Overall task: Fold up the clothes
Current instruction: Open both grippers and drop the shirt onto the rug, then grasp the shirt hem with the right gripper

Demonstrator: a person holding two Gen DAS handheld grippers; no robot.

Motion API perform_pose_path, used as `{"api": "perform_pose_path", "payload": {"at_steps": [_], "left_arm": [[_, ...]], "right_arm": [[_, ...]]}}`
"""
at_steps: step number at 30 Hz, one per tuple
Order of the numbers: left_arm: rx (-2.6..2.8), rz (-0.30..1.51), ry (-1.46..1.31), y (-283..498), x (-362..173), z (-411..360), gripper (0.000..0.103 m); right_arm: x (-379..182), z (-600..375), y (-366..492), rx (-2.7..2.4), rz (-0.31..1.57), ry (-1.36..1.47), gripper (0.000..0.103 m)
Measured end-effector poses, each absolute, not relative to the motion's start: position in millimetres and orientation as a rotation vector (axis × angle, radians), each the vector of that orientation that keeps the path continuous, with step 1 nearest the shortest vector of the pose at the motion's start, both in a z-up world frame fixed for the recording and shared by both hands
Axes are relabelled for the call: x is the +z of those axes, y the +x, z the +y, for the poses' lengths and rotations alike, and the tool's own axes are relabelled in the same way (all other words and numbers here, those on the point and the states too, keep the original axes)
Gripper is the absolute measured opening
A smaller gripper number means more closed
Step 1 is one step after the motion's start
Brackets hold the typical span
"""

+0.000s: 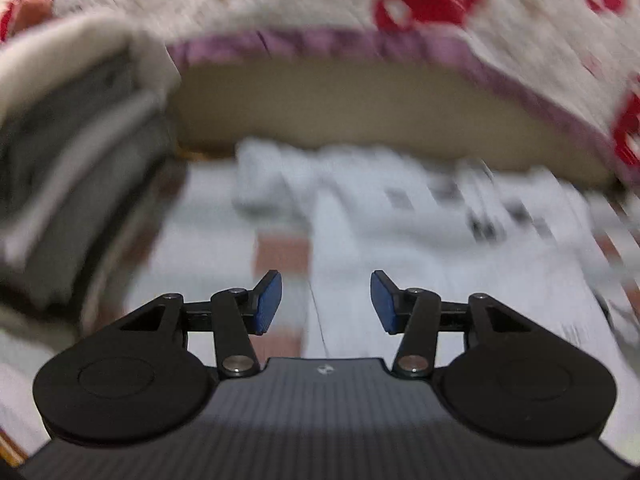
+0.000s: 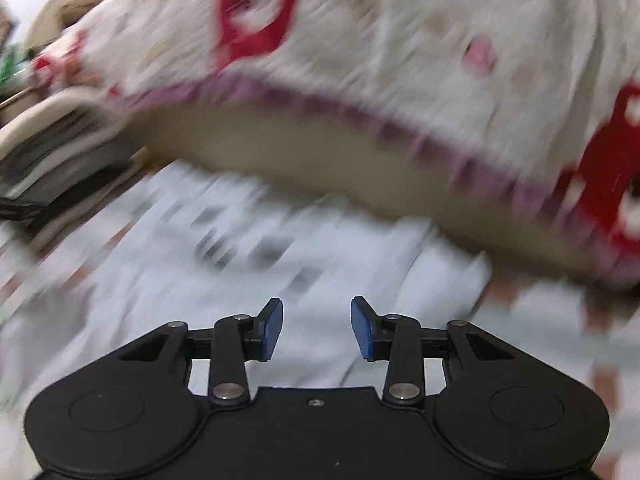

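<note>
A white garment with a dark printed pattern (image 1: pixel 420 216) lies spread on the floor ahead; it also shows in the right wrist view (image 2: pixel 248 248). Both views are blurred by motion. My left gripper (image 1: pixel 326 302) is open and empty, hovering above the garment. My right gripper (image 2: pixel 317 328) is open and empty, also above the white cloth. Neither gripper touches the garment.
A bed with a beige base (image 1: pixel 360 108) and a white cover with red shapes and a purple hem (image 1: pixel 320 4) fills the background, also in the right wrist view (image 2: pixel 400 40). A grey and cream object (image 1: pixel 76 168) stands at the left. Reddish floor tiles (image 1: pixel 280 252) show.
</note>
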State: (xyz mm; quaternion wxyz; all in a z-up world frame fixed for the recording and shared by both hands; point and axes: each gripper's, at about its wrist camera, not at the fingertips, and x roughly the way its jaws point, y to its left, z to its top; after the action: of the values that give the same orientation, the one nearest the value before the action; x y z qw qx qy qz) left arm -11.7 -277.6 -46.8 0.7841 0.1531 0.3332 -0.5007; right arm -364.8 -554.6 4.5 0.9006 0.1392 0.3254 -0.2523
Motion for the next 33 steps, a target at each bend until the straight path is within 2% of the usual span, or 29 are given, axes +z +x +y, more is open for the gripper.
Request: {"api": "perform_pose_path", "payload": {"at_steps": [8,15,19,20,23,28,33], "left_arm": [[-1.158,0.832,0.129,-50,-84,-174,0.050],[-1.125,0.851,0.068,-45,-86,-166,0.050],[-1.117,0.826,0.179,-52,-93,-178,0.050],[-1.116,0.820,0.214,-55,-95,-182,0.050],[-1.111,0.778,0.269,-65,-95,-183,0.050],[-1.139,0.675,0.258,-79,-82,-171,0.050],[-1.309,0.511,0.224,-106,-70,-167,0.047]], "right_arm": [[-56,-450,-419,-0.359,0.702,0.438,0.056],[-94,-431,-427,-0.384,0.767,0.508,0.060],[-112,-431,-422,-0.423,0.767,0.522,0.060],[-111,-429,-421,-0.399,0.746,0.494,0.055],[-101,-423,-417,-0.342,0.678,0.430,0.011],[-55,-439,-416,-0.322,0.528,0.413,0.007],[-26,-474,-393,-0.421,0.541,0.345,0.007]]}}
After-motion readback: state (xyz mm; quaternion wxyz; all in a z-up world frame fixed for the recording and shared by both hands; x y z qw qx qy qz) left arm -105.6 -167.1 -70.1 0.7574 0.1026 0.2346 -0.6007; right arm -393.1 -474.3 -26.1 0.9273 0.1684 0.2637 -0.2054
